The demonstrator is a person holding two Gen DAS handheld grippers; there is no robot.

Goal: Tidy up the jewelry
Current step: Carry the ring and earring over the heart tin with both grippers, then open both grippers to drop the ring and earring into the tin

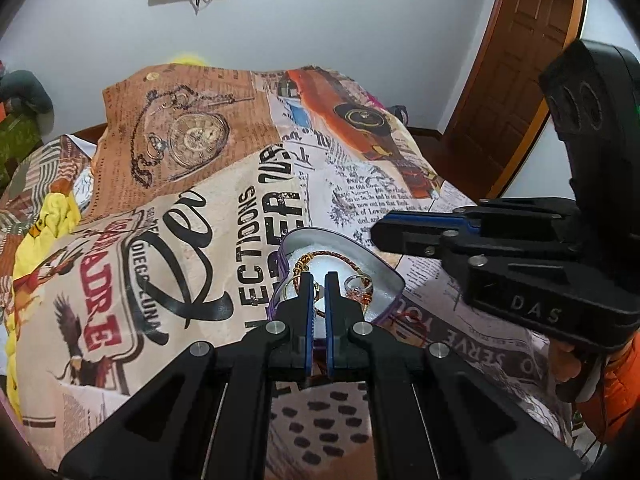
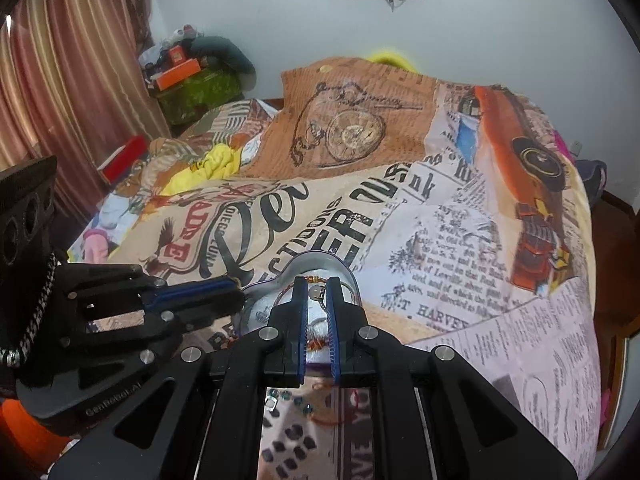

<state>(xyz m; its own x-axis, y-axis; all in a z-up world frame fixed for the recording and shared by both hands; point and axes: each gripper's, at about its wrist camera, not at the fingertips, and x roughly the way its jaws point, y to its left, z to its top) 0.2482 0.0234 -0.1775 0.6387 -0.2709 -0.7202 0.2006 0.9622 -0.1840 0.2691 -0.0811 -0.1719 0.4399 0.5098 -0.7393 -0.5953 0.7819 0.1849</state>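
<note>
a bed covered with a printed blanket of newspaper text, a pocket watch and an orange vintage car [image 1: 224,216] fills both views. on the blanket sits a shallow heart-shaped metal tin with a purple outer wall and white lining [image 1: 384,268], open at the top. inside it lie a braided brown and gold bracelet [image 1: 332,255] curving along the far side, and a gold ring with a reddish stone [image 1: 358,286] near the right inner wall.

the left gripper [image 1: 319,280], black with blue pads, hovers over the near edge of the tin with its fingers drawn close together, a narrow gap left between them; whether they pinch anything cannot be told. seen from the right wrist, the right gripper [image 2: 317,286] reaches over the same tin, its fingers also nearly closed, with a small pale round piece [image 2: 316,292] showing in the gap; a firm grip on it cannot be confirmed. on the blanket just before the tin lies a strand of small teal beads [image 2: 298,400].
</note>
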